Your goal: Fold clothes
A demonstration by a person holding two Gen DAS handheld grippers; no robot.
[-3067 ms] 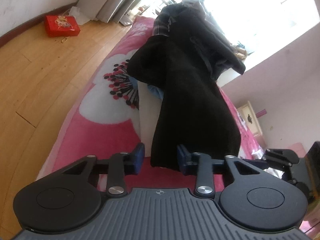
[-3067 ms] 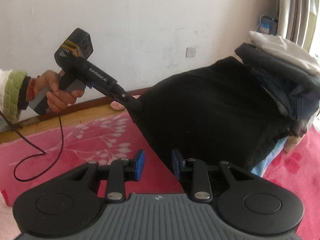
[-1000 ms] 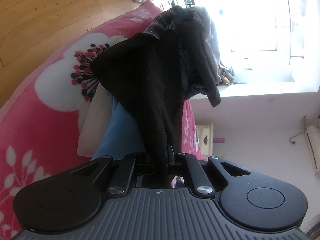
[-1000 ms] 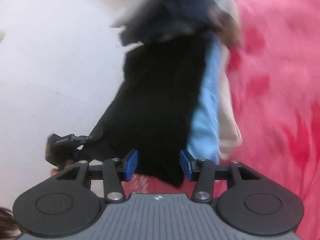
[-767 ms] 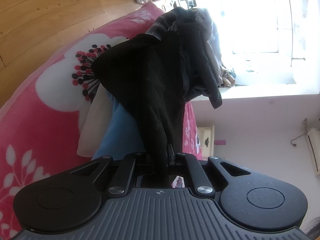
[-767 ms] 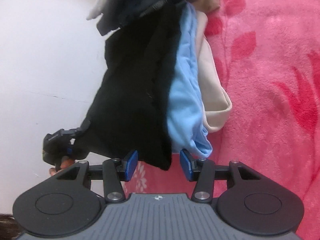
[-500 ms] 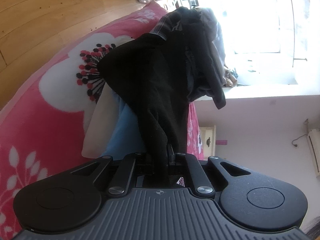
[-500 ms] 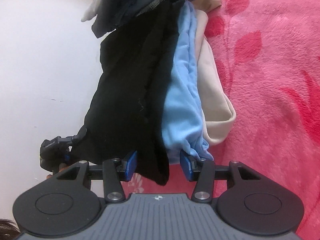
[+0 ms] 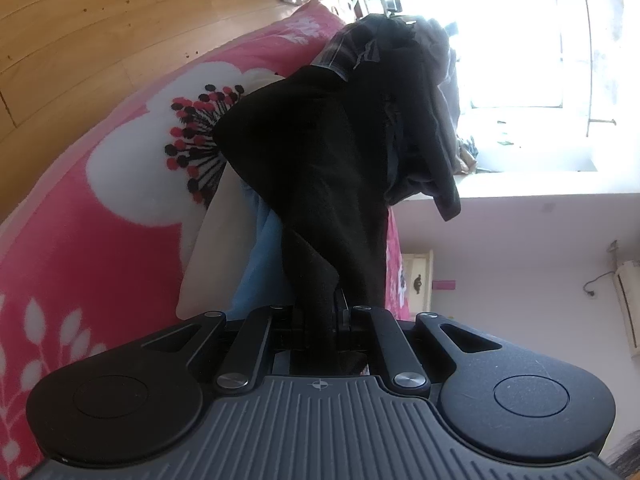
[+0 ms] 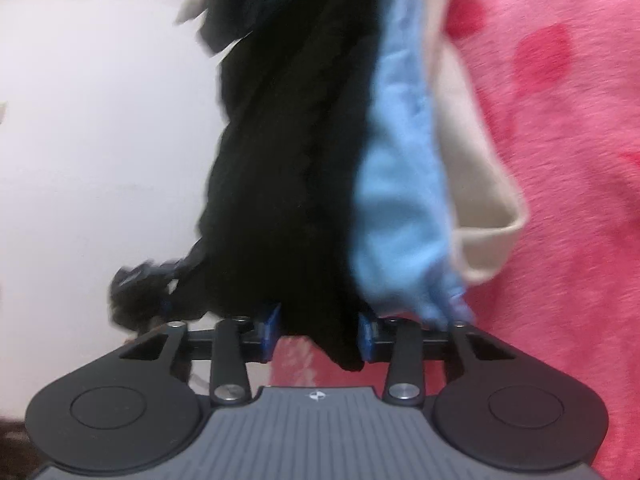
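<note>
One black garment (image 9: 320, 168), one blue garment (image 10: 404, 208), one cream garment (image 10: 480, 200), two grippers.

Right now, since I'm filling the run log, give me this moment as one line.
left gripper: shut on black garment | right gripper: closing, garment's lower corner between jaws | pile: light blue garment under black one

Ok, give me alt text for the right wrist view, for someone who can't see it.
The right gripper is closing its jaws around the hanging bottom edge of a black garment. Beside it hang a light blue garment and a cream one, over a pink blanket; the picture is slightly blurred.
</note>
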